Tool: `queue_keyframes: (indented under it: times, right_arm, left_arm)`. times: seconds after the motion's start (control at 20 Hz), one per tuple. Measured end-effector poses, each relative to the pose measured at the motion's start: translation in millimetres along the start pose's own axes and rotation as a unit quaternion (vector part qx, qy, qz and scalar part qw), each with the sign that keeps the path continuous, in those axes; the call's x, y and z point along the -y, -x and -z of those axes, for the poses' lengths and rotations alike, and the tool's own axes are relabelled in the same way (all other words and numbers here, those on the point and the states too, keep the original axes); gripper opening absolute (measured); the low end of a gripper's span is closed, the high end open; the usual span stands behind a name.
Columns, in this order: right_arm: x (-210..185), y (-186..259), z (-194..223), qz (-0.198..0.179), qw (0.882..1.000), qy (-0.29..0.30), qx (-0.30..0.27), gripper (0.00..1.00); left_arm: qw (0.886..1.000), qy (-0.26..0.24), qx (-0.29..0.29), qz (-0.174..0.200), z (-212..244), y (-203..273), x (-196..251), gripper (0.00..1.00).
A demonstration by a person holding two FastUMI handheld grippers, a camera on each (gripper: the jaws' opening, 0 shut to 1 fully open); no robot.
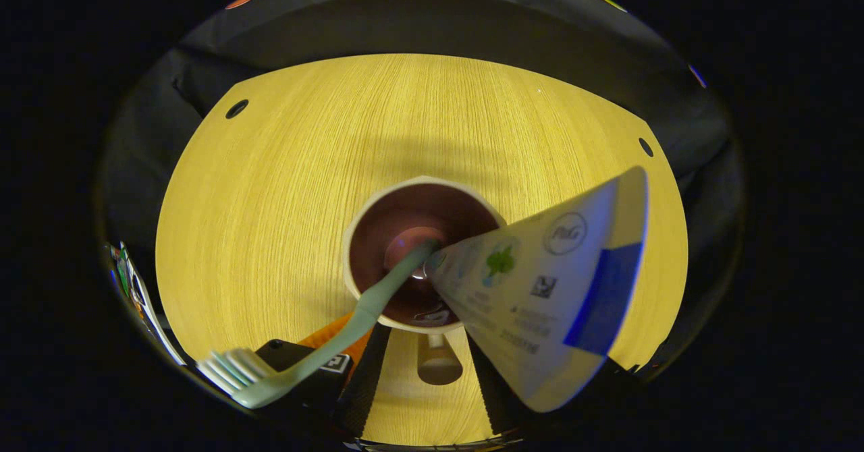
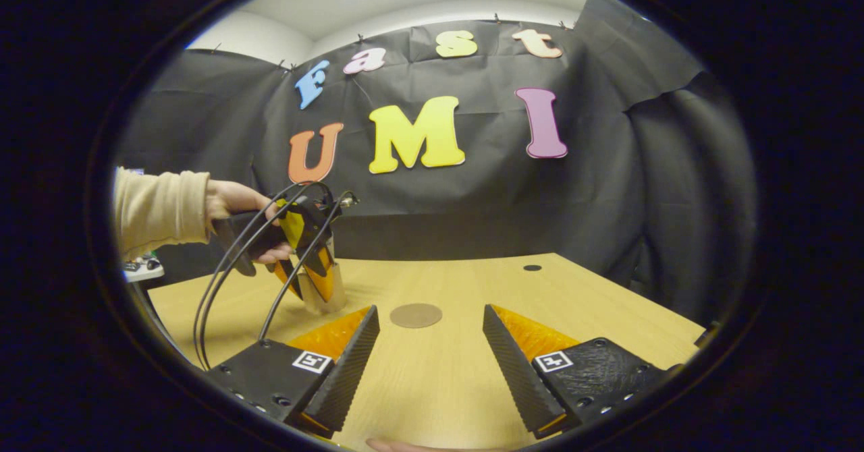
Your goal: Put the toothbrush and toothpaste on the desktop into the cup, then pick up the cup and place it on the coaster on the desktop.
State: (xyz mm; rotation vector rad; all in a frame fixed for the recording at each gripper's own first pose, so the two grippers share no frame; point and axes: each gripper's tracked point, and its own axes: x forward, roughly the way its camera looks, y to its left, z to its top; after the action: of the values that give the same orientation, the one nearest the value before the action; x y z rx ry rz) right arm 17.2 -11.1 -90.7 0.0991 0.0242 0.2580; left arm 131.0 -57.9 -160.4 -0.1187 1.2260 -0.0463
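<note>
In the left gripper view I look straight down into a white cup (image 1: 361, 222) with a dark inside. A pale green toothbrush (image 1: 317, 354) leans in it, bristles up, beside a white and blue toothpaste tube (image 1: 553, 283). My left gripper (image 1: 426, 334) has its fingers narrowed around the cup's handle (image 1: 439, 364); the rim hides the contact. In the right gripper view a hand holds the left gripper (image 2: 307, 263) pointing down over the cup (image 2: 327, 297) at the left. My right gripper (image 2: 430, 309) stands open and empty, low over the desk, with the round brown coaster (image 2: 416, 315) just beyond its fingertips.
The wooden desktop (image 2: 472, 283) has small dark holes (image 2: 532, 268) near its far corners. Black cables (image 2: 229, 283) loop from the left gripper down toward my right gripper's left side. A sleeved arm (image 2: 158, 212) reaches in from the left.
</note>
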Motion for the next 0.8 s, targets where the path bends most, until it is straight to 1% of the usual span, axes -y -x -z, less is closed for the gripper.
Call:
queue_keyframes:
  times: [0.2, 0.25, 0.3, 0.35, 0.45, 0.6, 0.7, 0.75, 0.8]
  right_arm:
    - [-2.8, 1.1, 6.7, -0.003, 1.0, 0.006, -0.007, 0.93]
    - [-3.8, 2.6, 8.2, -0.004, 1.0, 0.007, -0.009, 0.93]
    - [-3.8, 2.9, 8.0, -0.003, 1.0, 0.009, -0.01, 0.93]
    - [-2.5, 3.1, 9.2, -0.001, 1.0, 0.01, -0.01, 0.93]
    - [-2.9, 5.7, 10.4, -0.001, 1.0, 0.011, -0.012, 0.94]
    - [-4.5, 6.3, 13.1, -0.001, 1.0, 0.01, -0.017, 0.94]
    - [-6.6, 6.2, 15.2, -0.002, 1.0, 0.013, -0.02, 0.94]
    - [-7.3, 6.8, 15.1, -0.002, 1.0, 0.014, -0.019, 0.93]
    - [-8.5, 7.8, 14.4, -0.003, 1.0, 0.015, -0.018, 0.93]
  left_arm:
    - [1.0, -0.01, 0.0, -0.003, -10.7, 4.2, 4.7, 0.58]
    - [1.0, -0.013, 0.0, -0.004, -14.3, 6.3, 5.9, 0.31]
    - [1.0, -0.016, 0.001, 0.0, -17.8, 7.7, 7.7, 0.36]
    - [1.0, -0.014, 0.002, 0.004, -21.6, 10.6, 9.2, 0.3]
    - [1.0, -0.007, 0.009, 0.006, -30.0, 19.6, 12.9, 0.28]
    - [0.999, -0.021, 0.04, -0.002, -52.7, 43.8, 18.1, 0.27]
    - [0.998, -0.028, 0.06, 0.003, -69.1, 65.1, 29.6, 0.27]
    - [0.997, -0.034, 0.067, 0.007, -76.8, 75.8, 38.6, 0.31]
    - [0.996, -0.044, 0.073, 0.01, -84.8, 85.8, 49.1, 0.31]
